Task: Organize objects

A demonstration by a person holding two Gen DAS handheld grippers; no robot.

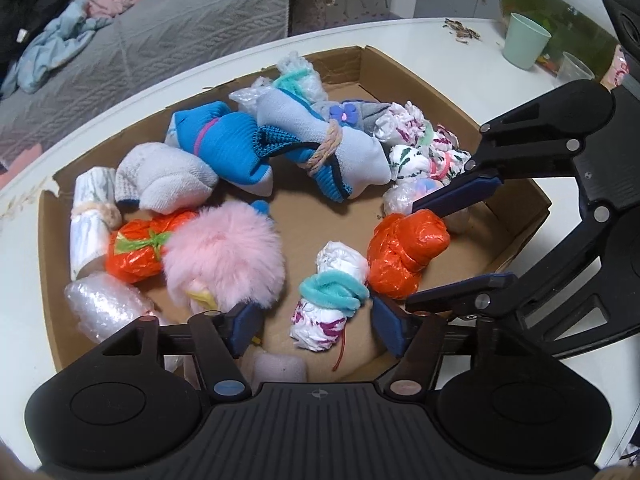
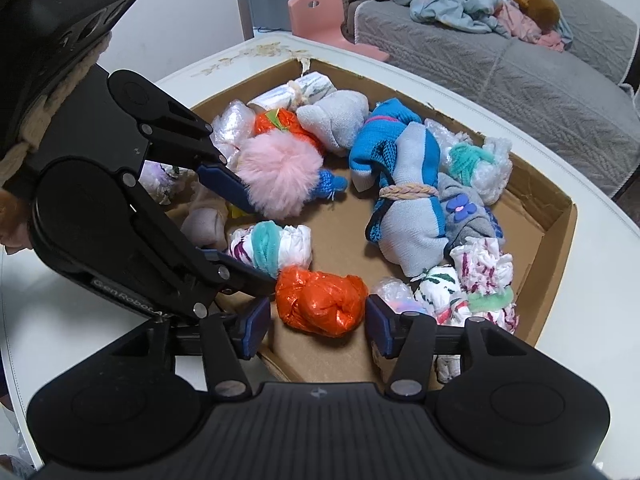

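Shallow cardboard tray [image 1: 516, 188] sits on a white counter [image 1: 420, 36], holding a loose ring of tied bundles with bare cardboard in the middle.

Left gripper [image 1: 316, 330]: jaws apart, released. A white floral-print bundle wrapped with a teal fuzzy band [image 1: 332, 292] lies on the tray floor between the two blue pads; a gap shows on each side, no pad pressing on it.

Right gripper [image 2: 318, 326]: jaws apart, released. An orange plastic-bag bundle [image 2: 322, 304] lies between its pads on the tray floor, near the tray's front edge. In the left wrist view one pad appears to rest against the top of this bundle; from the right wrist view gaps show on both sides, so no squeeze.

The two bundles lie side by side, touching or nearly so.

Other contents:
- pink fluffy pom-pom [image 1: 224, 258], beside the left gripper's left finger
- second orange bundle tied with green [image 1: 138, 250], against the pom-pom
- white rolled sock [image 1: 164, 180]
- blue sock bundle [image 1: 224, 144]
- grey-and-blue sock bundle bound with a braided tie [image 1: 340, 152]
- bubble-wrap roll [image 1: 104, 306] at the near-left corner

Mint-green cup [image 1: 526, 40] stands on the counter beyond the tray. Grey sofa [image 2: 520, 76] behind, with clothes heaped on it.
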